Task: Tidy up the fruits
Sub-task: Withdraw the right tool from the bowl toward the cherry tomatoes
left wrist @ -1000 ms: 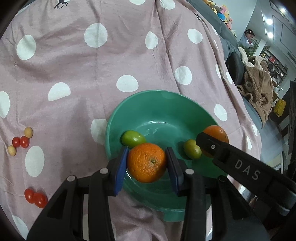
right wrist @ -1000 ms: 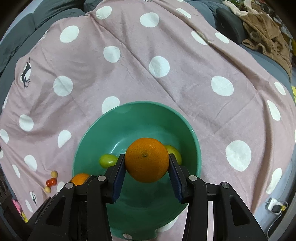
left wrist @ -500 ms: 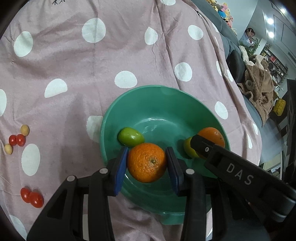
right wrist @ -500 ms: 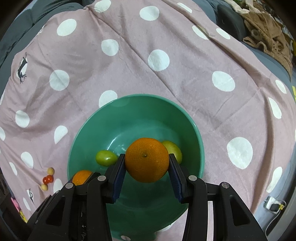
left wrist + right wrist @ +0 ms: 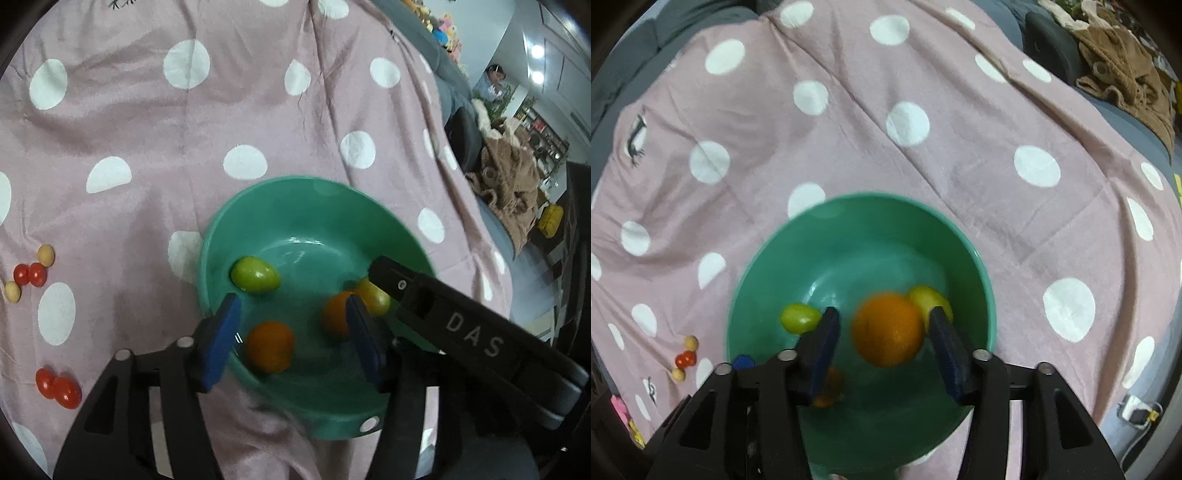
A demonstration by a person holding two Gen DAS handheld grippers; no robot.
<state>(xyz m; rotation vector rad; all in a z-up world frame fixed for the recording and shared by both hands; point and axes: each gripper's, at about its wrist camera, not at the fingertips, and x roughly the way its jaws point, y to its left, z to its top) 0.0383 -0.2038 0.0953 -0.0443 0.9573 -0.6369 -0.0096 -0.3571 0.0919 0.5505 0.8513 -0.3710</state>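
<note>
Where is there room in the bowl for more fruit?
The far half of the bowl is bare, from the rim down to the green fruit. The near half is crowded: two oranges, a yellow fruit and both open tools, left and right, hang there. The cloth beyond the bowl is bare too.

Green bowl [image 5: 258,206] on the polka-dot bedspread holds two oranges [image 5: 270,346] [image 5: 887,329], motion-blurred, plus two green-yellow fruits: one left [image 5: 255,274], one right [image 5: 929,298]. Cherry tomatoes [image 5: 58,387] lie loose on the cloth, far left.
</note>
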